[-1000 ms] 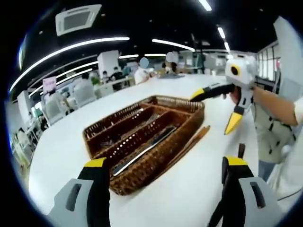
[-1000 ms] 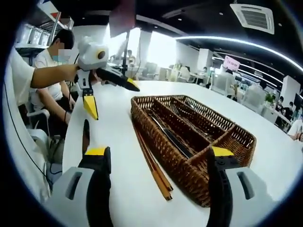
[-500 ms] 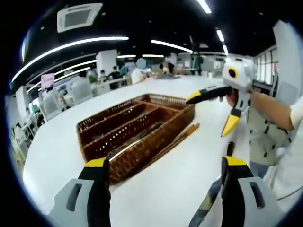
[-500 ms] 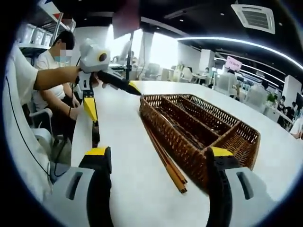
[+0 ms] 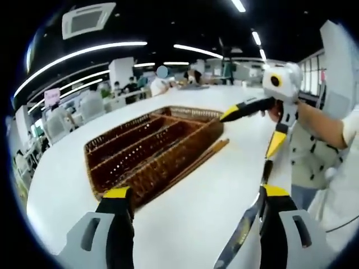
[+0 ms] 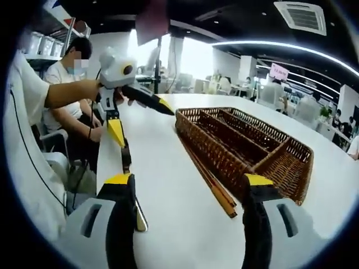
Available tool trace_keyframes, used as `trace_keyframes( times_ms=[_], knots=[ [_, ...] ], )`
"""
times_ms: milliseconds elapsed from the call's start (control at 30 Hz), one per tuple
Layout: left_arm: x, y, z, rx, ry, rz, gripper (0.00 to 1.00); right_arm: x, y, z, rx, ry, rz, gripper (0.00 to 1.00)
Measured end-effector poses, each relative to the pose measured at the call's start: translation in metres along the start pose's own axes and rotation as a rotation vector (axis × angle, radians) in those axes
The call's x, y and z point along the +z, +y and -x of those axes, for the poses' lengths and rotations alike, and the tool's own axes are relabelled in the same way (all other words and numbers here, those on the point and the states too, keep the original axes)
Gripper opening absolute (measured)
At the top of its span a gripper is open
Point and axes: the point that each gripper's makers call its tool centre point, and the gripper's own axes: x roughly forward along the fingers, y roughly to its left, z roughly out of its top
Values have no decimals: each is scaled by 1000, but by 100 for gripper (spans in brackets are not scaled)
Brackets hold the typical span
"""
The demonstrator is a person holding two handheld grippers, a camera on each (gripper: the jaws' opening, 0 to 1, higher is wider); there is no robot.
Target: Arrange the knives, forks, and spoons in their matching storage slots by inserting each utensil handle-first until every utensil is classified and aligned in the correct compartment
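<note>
A brown wicker cutlery basket with long compartments sits on a white table; in the right gripper view the same basket lies to the right of centre. What lies inside the compartments is too dim to make out. A pair of wooden chopsticks lies on the table along the basket's long side, touching or just beside its wall, seen also in the right gripper view.

A knife with a dark handle lies on the table near its edge, apart from the basket; its blade shows beside one jaw in the right gripper view.

The left gripper hangs above the table with its jaws spread wide, holding nothing. The right gripper likewise has its jaws apart and empty. Each gripper appears in the other's view, held in a hand, jaws parted.

A seated person is behind the table's edge.
</note>
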Motion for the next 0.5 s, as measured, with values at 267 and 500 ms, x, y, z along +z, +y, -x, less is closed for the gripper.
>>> trace_keyframes(
  times_ms=[267, 500],
  knots=[
    [-18, -16, 2, -46, 33, 5, 81, -11, 29, 0, 89, 56, 7, 59],
    [-23, -24, 5, -77, 31, 35, 74, -17, 41, -1, 123, 77, 13, 57]
  ],
)
